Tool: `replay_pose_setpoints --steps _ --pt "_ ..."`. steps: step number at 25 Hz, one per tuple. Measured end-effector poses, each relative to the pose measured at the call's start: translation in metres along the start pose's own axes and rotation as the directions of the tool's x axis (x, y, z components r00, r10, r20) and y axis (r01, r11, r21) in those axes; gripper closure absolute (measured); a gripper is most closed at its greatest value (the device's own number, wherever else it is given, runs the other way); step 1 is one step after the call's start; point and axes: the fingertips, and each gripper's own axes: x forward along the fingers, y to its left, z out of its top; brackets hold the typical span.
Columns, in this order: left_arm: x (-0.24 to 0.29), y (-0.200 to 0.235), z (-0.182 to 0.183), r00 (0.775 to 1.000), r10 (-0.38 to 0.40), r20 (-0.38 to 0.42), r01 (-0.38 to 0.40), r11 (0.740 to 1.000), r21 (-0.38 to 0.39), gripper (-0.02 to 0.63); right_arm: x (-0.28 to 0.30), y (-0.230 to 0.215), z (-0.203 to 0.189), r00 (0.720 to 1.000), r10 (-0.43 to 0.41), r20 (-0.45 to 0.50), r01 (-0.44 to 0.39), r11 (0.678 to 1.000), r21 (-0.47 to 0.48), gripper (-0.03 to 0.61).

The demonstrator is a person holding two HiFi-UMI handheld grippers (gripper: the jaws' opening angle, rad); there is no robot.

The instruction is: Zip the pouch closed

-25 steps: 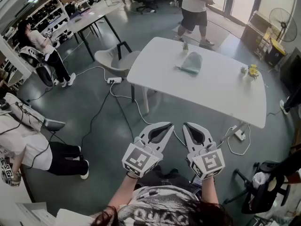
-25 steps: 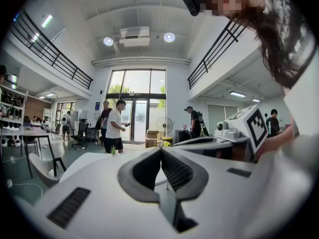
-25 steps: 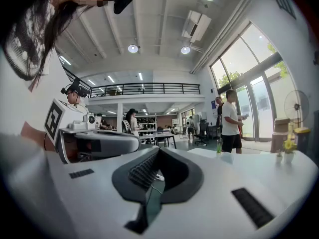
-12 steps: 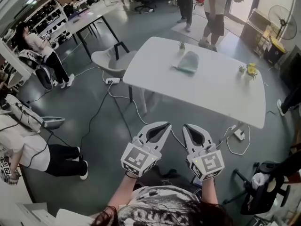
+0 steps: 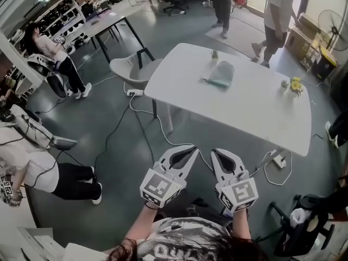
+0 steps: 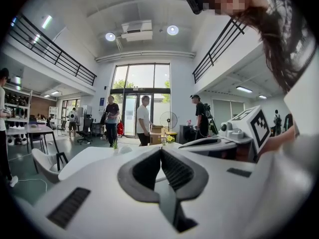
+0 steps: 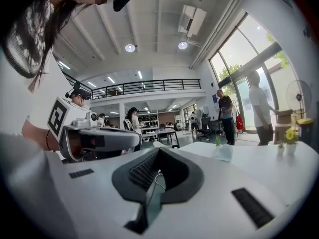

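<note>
- My white left gripper point(image 5: 190, 150) is clenched tight, with nothing in it.
- My white right gripper point(image 5: 216, 153) is clenched too, and empty.
- The soft pale green pouch point(image 5: 221, 73) lies on the white table point(image 5: 261, 113), well apart from both.

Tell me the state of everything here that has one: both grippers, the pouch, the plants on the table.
left gripper: shut, empty, over the floor short of the white table.
right gripper: shut, empty, beside the left one.
pouch: lying flat on the table, untouched; zip too small to tell.
small potted plant: upright, just behind the pouch.
yellow flowers: upright, near the table's right end.
</note>
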Motion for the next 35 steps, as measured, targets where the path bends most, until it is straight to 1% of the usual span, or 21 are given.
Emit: replay_pose_setpoints --steps 6,12,17,21,27,31,35 --pt "0.009 0.029 -0.003 1.000 0.022 -0.011 -0.022 1.000 0.008 0.601 0.025 -0.010 0.001 1.000 0.009 -0.003 -0.009 1.000 0.007 0.581" --pt "0.028 0.081 -0.012 1.000 0.014 -0.002 -0.014 1.000 -0.021 0.601 0.071 -0.027 -0.001 1.000 -0.020 -0.011 0.020 1.000 0.013 0.581" --pt "0.048 0.142 -0.010 0.999 -0.040 -0.012 0.040 0.999 -0.001 0.601 0.136 -0.045 0.005 0.998 -0.067 -0.012 0.067 0.997 0.030 0.580" --pt "0.056 0.197 -0.005 0.996 -0.092 -0.009 0.092 0.996 -0.006 0.601 0.194 -0.049 0.015 0.994 -0.105 -0.021 0.105 0.994 0.038 0.581" --pt "0.070 0.264 -0.006 0.988 -0.154 -0.026 0.153 0.988 -0.004 0.601 0.265 -0.054 0.025 0.989 -0.147 -0.031 0.148 0.988 0.047 0.581" --pt "0.079 0.292 -0.006 0.980 -0.197 -0.018 0.197 0.980 -0.005 0.601 0.289 -0.059 0.029 0.980 -0.197 -0.032 0.198 0.979 0.047 0.580" --pt "0.088 0.307 -0.008 0.974 -0.226 -0.013 0.226 0.974 -0.011 0.601 0.299 -0.066 0.028 0.969 -0.241 -0.046 0.243 0.969 0.043 0.580"
